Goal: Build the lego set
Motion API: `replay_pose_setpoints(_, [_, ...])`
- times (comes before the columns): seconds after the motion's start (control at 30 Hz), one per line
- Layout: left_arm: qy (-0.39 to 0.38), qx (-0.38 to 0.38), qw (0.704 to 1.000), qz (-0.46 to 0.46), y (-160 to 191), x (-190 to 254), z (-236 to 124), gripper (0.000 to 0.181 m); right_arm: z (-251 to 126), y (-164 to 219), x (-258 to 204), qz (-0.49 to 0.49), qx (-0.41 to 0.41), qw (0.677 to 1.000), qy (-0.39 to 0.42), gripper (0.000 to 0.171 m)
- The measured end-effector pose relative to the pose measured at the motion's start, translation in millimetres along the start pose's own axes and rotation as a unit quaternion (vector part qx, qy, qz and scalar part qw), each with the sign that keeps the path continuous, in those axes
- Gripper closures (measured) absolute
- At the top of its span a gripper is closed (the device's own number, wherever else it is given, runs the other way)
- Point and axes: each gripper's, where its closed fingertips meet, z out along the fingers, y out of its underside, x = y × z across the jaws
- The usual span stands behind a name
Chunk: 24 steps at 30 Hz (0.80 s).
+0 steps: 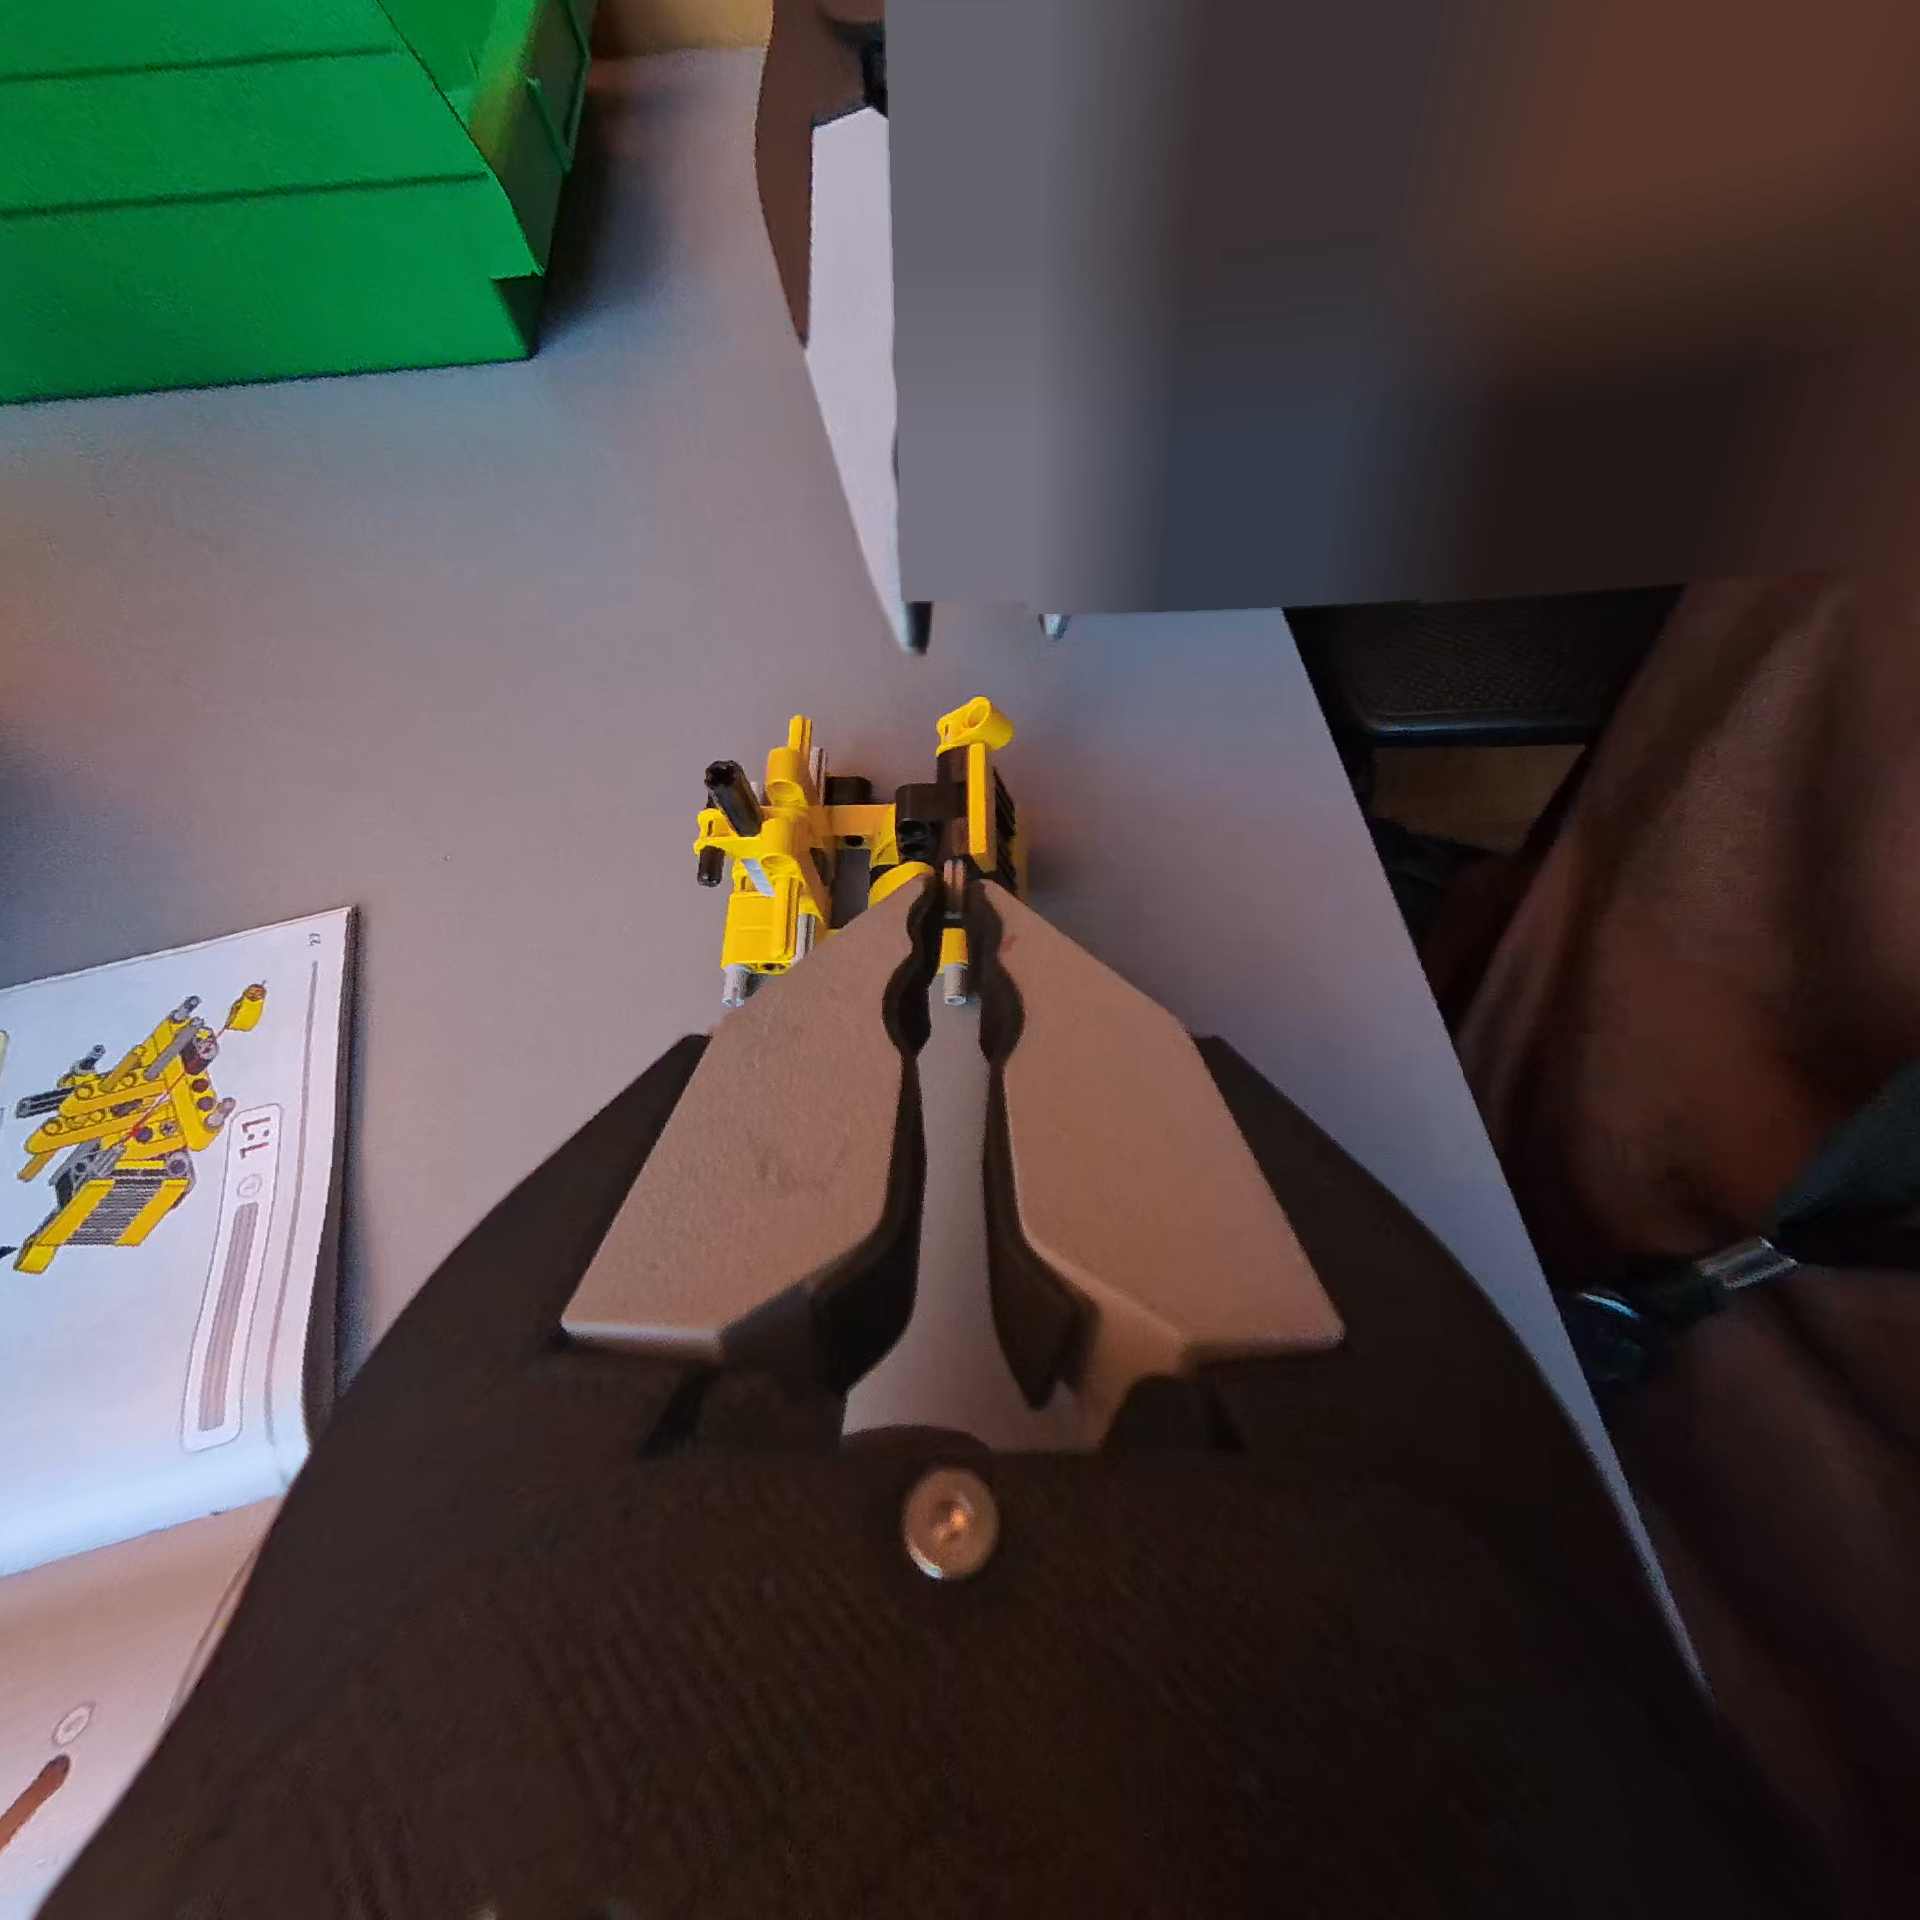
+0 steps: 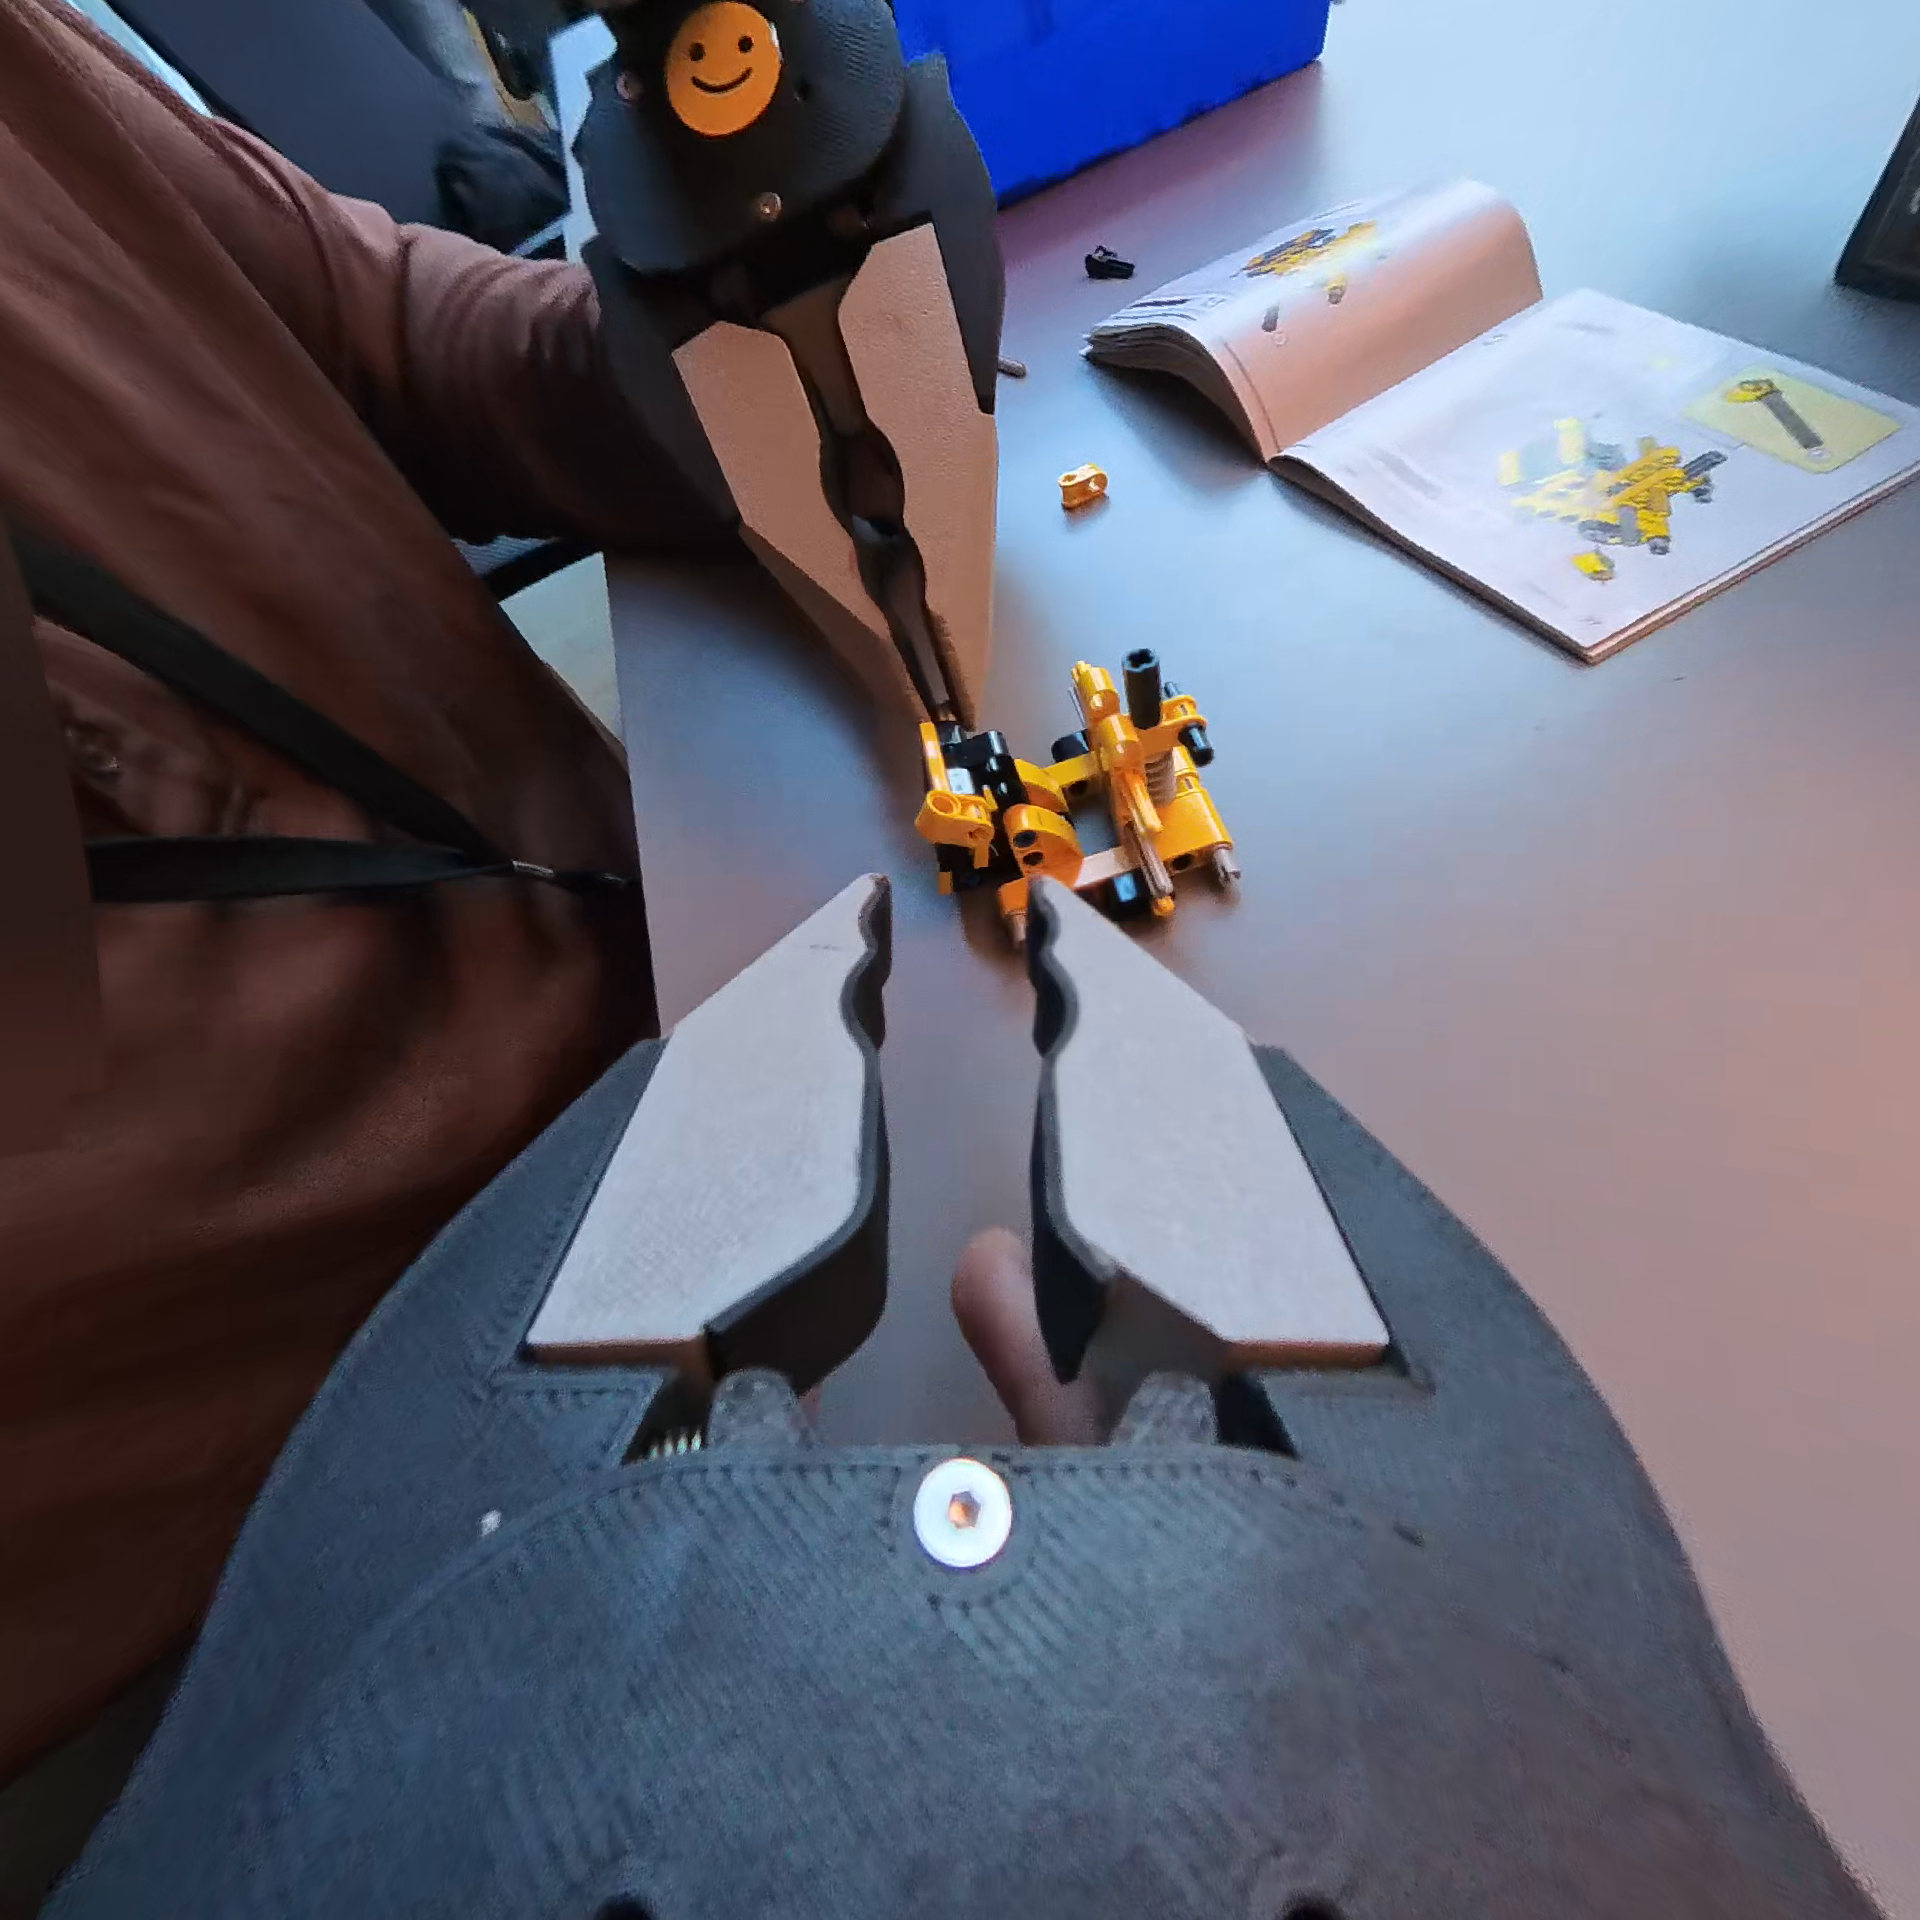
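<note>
The yellow and black lego model [image 1: 831,831] lies on the grey table near its edge. My left gripper [image 1: 948,902] is shut on a thin grey and yellow part at the model's near end. In the right wrist view the model [image 2: 1101,810] lies just past my right gripper [image 2: 958,909], which is open and empty, its right fingertip [image 2: 1044,904] close to the model's near axle. The left gripper [image 2: 951,712] comes in from the far side and pinches the model's black end. A loose yellow piece [image 2: 1083,486] lies farther back.
An open instruction booklet [image 2: 1507,436] lies right of the model; it also shows in the left wrist view [image 1: 156,1195]. A small black piece [image 2: 1108,265] and a blue bin [image 2: 1101,94] are at the back. Green boxes [image 1: 260,187] stand far left. A person's brown sleeve [image 2: 260,623] borders the table edge. Tip to tip, the grippers are about 5 centimeters apart. My left gripper's tips are some 15 centimeters from the loose yellow piece [image 2: 1083,486].
</note>
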Motion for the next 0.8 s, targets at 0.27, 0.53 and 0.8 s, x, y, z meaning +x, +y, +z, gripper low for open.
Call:
replay_pose_setpoints(0.27, [-0.005, 0.003, 1.000, 0.010, -1, 0, 1, 0.180, 9, -3, -9, 0.008, 0.000, 1.000, -0.019, 0.148])
replay_pose_setpoints(0.53, [0.002, 0.006, 1.000, 0.017, -1, 2, 2, 0.180, 13, -5, -2, 0.049, -0.005, 0.998, -0.050, 0.166])
replay_pose_setpoints(0.8, [-0.002, 0.004, 1.000, 0.023, 0, 2, 0, 0.180, 16, 1, -2, 0.065, -0.027, 0.996, -0.058, 0.171])
